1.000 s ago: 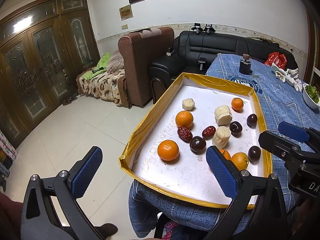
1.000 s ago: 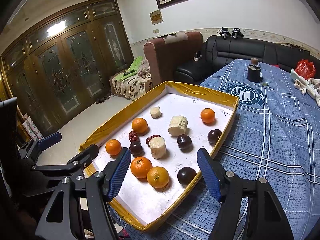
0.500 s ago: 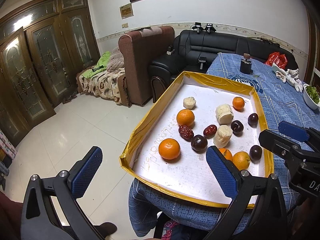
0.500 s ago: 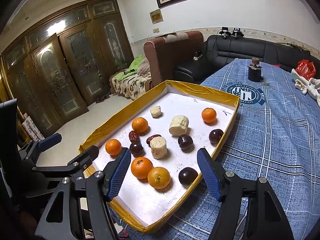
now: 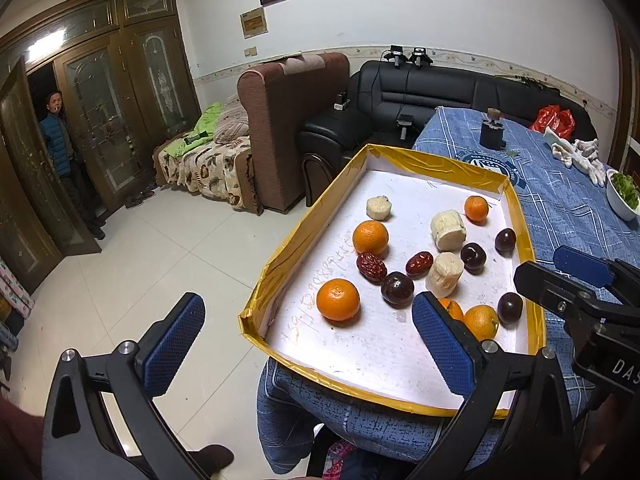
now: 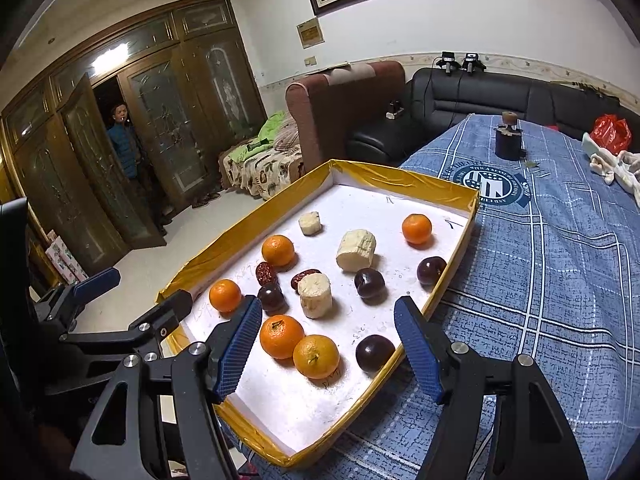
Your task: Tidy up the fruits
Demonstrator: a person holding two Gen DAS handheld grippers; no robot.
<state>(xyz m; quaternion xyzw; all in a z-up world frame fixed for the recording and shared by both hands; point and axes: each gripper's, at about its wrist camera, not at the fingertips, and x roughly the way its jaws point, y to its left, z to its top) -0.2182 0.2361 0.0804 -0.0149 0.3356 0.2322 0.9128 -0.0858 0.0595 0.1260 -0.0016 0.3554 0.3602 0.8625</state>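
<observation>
A white tray with a gold rim (image 5: 404,156) (image 6: 404,171) lies on the blue tablecloth's near left corner. It holds several oranges (image 5: 338,299) (image 6: 281,336), dark plums (image 5: 397,289) (image 6: 375,353), red dates (image 5: 371,268) (image 6: 265,273) and white banana chunks (image 5: 444,274) (image 6: 315,295), all scattered. My left gripper (image 5: 306,338) is open and empty, held before the tray's near left corner. My right gripper (image 6: 328,350) is open and empty, above the tray's near end around two oranges and a plum.
The blue cloth table (image 6: 560,264) carries a dark cup (image 6: 509,142), white gloves (image 6: 612,162), a red bag (image 6: 610,132) and a salad bowl (image 5: 622,196). Sofas (image 5: 440,96) stand behind. A person (image 5: 60,148) stands in the open doorway at left. Tiled floor (image 5: 140,264) lies left.
The wooden door at left has swung open and a person now stands in the doorway. Both grippers have barely moved and stay open.
</observation>
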